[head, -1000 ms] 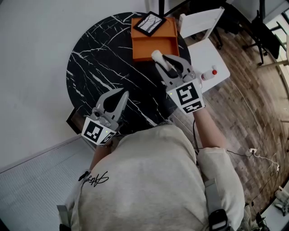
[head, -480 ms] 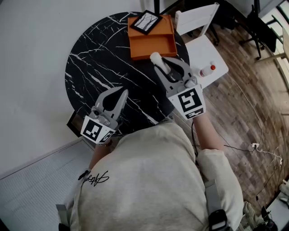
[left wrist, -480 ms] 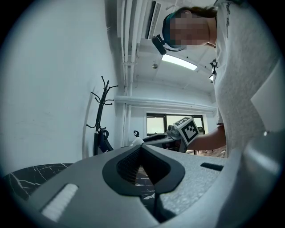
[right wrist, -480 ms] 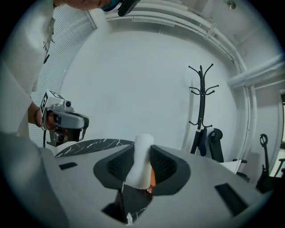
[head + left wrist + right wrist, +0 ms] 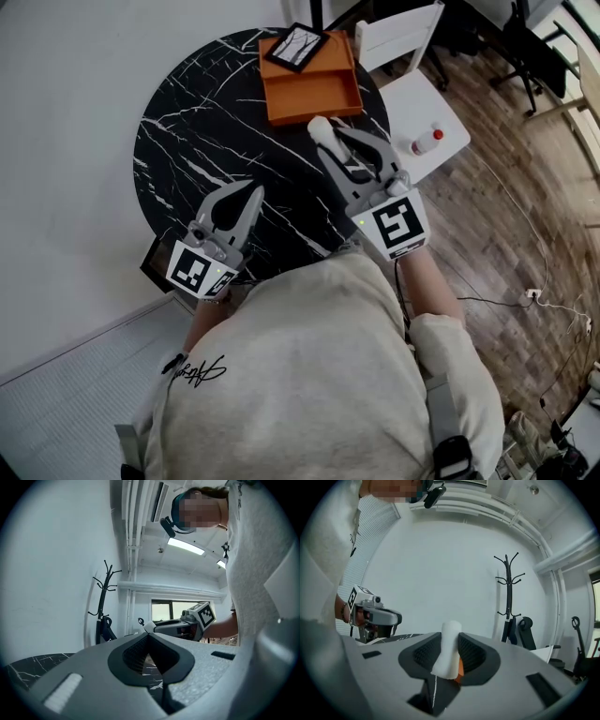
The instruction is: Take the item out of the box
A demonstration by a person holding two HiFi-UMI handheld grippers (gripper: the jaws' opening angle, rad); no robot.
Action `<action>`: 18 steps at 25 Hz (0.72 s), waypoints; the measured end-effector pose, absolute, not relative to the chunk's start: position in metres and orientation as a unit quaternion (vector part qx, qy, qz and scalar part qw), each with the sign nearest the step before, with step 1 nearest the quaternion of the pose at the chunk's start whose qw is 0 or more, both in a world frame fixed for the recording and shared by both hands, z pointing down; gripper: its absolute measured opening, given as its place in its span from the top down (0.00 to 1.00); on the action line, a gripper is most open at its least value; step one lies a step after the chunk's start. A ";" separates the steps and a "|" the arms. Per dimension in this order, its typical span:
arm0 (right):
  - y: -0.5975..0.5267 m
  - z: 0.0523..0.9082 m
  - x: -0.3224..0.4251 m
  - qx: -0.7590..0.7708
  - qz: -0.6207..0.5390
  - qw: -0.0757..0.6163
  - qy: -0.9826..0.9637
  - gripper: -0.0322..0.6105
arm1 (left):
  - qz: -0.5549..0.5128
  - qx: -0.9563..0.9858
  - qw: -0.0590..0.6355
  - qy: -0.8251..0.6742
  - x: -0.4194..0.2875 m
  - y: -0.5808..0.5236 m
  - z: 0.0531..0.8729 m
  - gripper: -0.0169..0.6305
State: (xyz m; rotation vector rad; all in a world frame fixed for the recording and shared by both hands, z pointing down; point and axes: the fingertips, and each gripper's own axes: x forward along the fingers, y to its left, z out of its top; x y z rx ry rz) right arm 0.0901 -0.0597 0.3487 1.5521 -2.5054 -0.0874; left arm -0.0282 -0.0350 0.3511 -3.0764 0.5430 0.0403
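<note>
Round black marble counter (image 5: 206, 122), white-veined, near edge hidden behind the person's pale sweatshirt (image 5: 300, 375) filling the lower head view.

White seat (image 5: 427, 108) just beside the counter on the right, backrest partly cut off at the top edge; exact kind of furniture hard to tell.

Orange box (image 5: 309, 89) at the far side of the counter, open, floor bare in its near part.

Left gripper (image 5: 251, 190) low over the near left of the counter, well apart from the box; jaws together, nothing between them.

Right gripper (image 5: 330, 141) raised near the box's near wall, jaws clamped on a white cylinder (image 5: 319, 127); cylinder upright between the pads, outside the box, lower end hidden by the jaws.

Framed picture (image 5: 295, 47) tilted across the box's far end; inside or resting on the rim, unclear.

Small bottle (image 5: 424, 142) with red cap lying on the seat, label too small to read.
</note>
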 end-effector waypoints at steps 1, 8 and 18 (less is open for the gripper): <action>-0.058 0.348 0.090 0.524 -0.029 0.093 -0.846 0.78 | 0.014 -0.985 0.010 0.173 -0.029 -0.035 0.351 0.97; -0.043 0.350 0.088 0.530 -0.018 0.060 -0.845 0.78 | 0.015 -0.986 0.014 0.165 -0.031 -0.033 0.348 0.97; -0.029 0.352 0.083 0.535 -0.021 0.043 -0.843 0.78 | 0.015 -0.986 0.016 0.163 -0.039 -0.032 0.350 0.97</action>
